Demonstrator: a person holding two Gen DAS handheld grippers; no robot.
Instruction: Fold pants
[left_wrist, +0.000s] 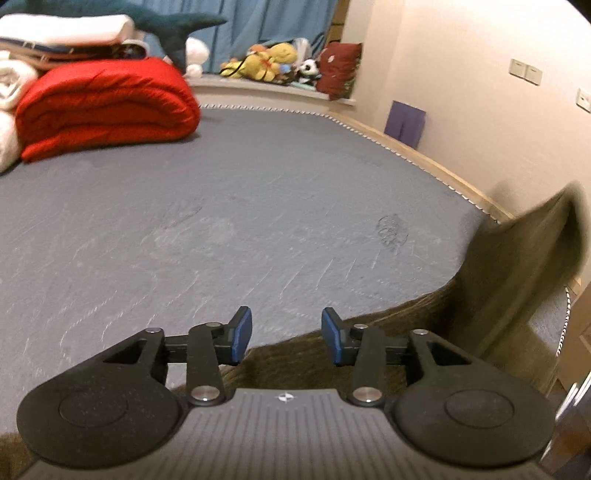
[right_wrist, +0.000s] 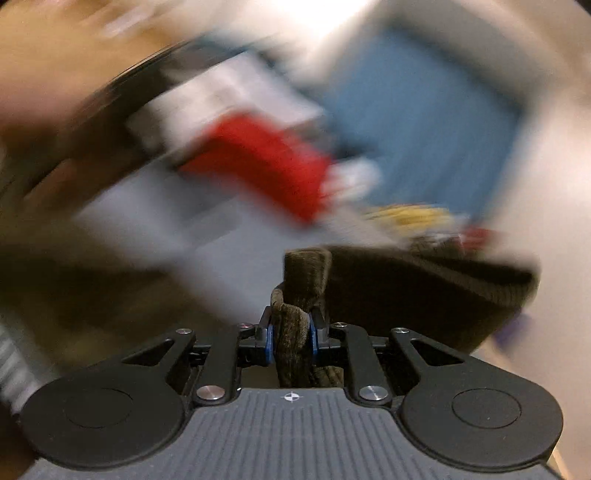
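The dark brown pants (left_wrist: 491, 295) lie at the near right of the grey bed (left_wrist: 240, 206), with one part lifted in the air at the right. My left gripper (left_wrist: 287, 338) is open and empty, its blue pads just above the near edge of the pants. In the right wrist view, my right gripper (right_wrist: 291, 341) is shut on a bunched fold of the brown pants (right_wrist: 295, 295), and more of the fabric hangs to the right. That view is heavily blurred by motion.
A folded red quilt (left_wrist: 107, 107) and white bedding (left_wrist: 11, 96) sit at the bed's far left. Plush toys (left_wrist: 269, 61) and a red cushion (left_wrist: 338, 70) line the window ledge. A wall (left_wrist: 480, 92) runs along the bed's right side.
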